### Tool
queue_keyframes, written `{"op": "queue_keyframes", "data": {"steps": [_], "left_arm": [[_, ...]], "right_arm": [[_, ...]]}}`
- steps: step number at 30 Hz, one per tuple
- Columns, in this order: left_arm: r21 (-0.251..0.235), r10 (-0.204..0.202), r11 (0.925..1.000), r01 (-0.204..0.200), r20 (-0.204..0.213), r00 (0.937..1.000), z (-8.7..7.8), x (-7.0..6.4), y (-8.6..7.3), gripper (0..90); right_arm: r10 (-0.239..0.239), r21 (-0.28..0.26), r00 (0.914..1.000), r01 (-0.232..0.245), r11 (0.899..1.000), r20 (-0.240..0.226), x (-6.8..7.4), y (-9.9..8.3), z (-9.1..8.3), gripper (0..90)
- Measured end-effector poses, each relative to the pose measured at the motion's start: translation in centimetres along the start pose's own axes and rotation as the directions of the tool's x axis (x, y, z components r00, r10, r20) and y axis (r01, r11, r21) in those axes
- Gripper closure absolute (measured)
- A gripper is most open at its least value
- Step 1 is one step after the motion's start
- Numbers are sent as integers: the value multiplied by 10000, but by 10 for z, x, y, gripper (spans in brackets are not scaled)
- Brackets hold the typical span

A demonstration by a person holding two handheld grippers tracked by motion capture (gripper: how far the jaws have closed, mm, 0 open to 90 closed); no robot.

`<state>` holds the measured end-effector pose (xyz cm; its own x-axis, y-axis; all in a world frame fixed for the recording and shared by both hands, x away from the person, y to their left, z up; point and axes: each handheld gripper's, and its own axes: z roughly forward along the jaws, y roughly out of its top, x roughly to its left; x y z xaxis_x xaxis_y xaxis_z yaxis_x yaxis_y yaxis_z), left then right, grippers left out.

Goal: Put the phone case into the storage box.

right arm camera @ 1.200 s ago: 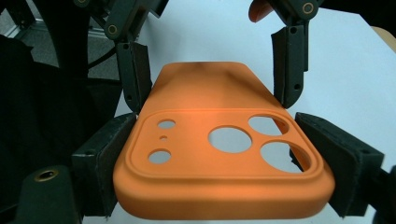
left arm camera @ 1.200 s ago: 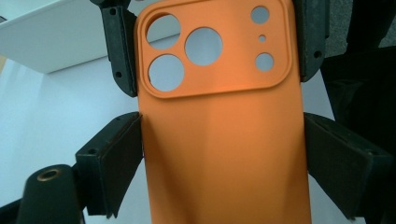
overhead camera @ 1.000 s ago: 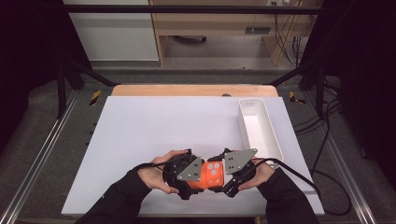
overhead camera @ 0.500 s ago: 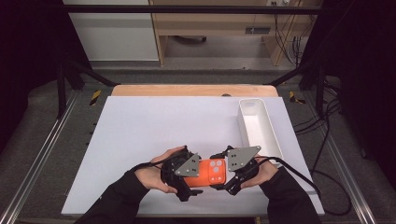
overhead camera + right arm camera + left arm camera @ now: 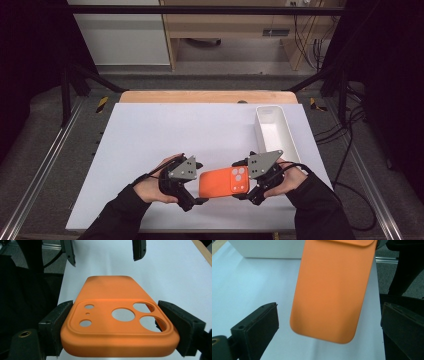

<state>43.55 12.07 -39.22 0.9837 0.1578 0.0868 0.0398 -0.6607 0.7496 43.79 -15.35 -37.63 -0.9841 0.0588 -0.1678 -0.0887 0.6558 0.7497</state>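
The right hand-held gripper (image 5: 120, 327) pinches the orange phone case (image 5: 224, 183) at its camera end, above the worktop (image 5: 165, 135) just short of the white tray (image 5: 276, 131). The left hand-held gripper (image 5: 329, 327) stands spread around the free end; closing there looks next.

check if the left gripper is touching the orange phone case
Apart. In the left gripper view, the left gripper stands open, with white table visible between each pad and the orange phone case.

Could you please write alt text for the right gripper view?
An orange phone case, camera cutouts facing up, is clamped at its near end between the two black jaws of the right hand-held gripper above a white table. The left hand-held gripper is open just past the case's far end.
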Motion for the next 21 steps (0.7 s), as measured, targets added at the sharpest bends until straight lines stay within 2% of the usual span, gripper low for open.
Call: {"op": "queue_keyframes", "data": {"steps": [8,13,16,21], "left_arm": [[-57,-411,9991,411,57,9991,2,1,-11,6],[431,-532,9977,521,238,9983,7,2,-14,0],[659,-448,9969,421,405,9982,9,2,-13,1],[1315,-237,9912,167,521,9984,12,3,-8,1]], "right_arm": [[-46,515,9996,59,9987,-261,-5,13,-6,164],[-52,966,9991,93,9953,-427,-8,19,-7,164],[-21,1091,9988,75,9940,-494,-9,21,-8,164],[2,1371,9981,82,9905,-613,-10,24,-7,164]]}}
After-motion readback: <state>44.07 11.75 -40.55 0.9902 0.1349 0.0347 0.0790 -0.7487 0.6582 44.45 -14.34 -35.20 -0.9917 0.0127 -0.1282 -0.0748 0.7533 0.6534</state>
